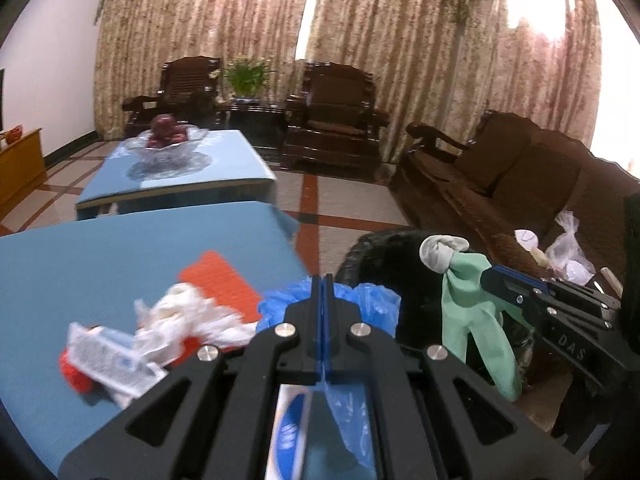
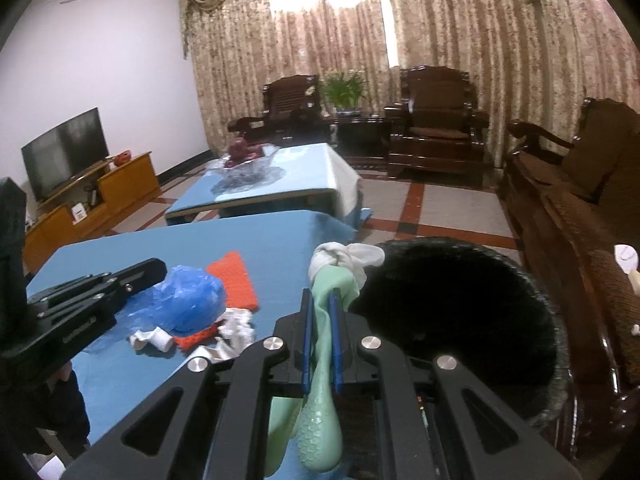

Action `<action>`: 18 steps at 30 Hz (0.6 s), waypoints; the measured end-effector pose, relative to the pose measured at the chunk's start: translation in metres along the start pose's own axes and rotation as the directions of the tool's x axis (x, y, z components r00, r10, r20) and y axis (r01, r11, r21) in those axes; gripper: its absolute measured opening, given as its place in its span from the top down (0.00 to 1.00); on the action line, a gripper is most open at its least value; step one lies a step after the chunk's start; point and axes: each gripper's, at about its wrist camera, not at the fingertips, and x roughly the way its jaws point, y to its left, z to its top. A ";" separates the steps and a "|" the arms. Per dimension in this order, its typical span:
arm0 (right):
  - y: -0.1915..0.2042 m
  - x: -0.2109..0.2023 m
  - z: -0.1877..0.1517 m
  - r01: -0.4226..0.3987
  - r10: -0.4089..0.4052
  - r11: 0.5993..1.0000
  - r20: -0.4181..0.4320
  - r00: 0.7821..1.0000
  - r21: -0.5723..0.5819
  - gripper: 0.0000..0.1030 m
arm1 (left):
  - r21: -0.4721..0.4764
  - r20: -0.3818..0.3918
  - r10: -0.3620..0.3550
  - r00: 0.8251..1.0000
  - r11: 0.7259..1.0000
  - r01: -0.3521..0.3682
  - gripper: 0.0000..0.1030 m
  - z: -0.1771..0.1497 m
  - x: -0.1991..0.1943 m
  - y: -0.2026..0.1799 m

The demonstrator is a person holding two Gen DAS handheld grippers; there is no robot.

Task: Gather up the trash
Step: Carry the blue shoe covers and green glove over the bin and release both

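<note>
Left gripper (image 1: pixel 323 280): jaws pressed together on one crumpled blue plastic bag (image 1: pixel 372 300), film trailing down between the pads. It hangs above the near edge of the near table (image 1: pixel 100 256).

Right gripper (image 2: pixel 321 296): jaws narrow, clamped on one mint-green rubber glove (image 2: pixel 320 412); the glove's white knotted cuff (image 2: pixel 348 258) sticks out past the fingertips, and its textured fingers hang below. It sits just left of the bin's rim.

Bin count: one, black-lined trash bin (image 2: pixel 532 320), right of the near table, mouth open, interior too dark to read.

On the near table, left of the grippers: one orange-red textured mat (image 1: pixel 224 280); one heap of white crumpled paper or wrappers (image 1: pixel 188 316), item count not resolvable (blurred); one flat printed packet (image 1: pixel 108 360); a red scrap (image 1: pixel 74 372) under it.

Tables with blue cloth: two. The far one (image 2: pixel 304 184) carries one glass bowl (image 2: pixel 252 164) with dark red fruit.

Far wall: two dark wooden armchairs (image 2: pixel 436 132), one potted plant (image 2: pixel 344 88) between them. Right: one brown sofa (image 1: pixel 500 184) holding clear plastic bags (image 1: pixel 568 248). Left: one television (image 2: pixel 66 152) on a wooden cabinet (image 2: pixel 120 188).
</note>
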 end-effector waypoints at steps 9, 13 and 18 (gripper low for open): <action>-0.061 0.001 0.007 0.120 -0.121 0.992 0.012 0.993 0.042 0.92 | 0.041 -0.013 -0.105 0.994 0.994 0.105 1.00 0.015 0.051 -0.056; -0.093 0.009 0.008 0.168 -0.169 0.984 0.007 0.986 0.067 0.92 | 0.050 -0.026 -0.142 0.990 0.988 0.143 1.00 0.018 0.075 -0.081; -0.125 0.022 0.003 0.193 -0.192 0.976 -0.012 0.981 0.106 0.92 | 0.063 -0.046 -0.172 0.984 0.983 0.175 1.00 0.019 0.105 -0.108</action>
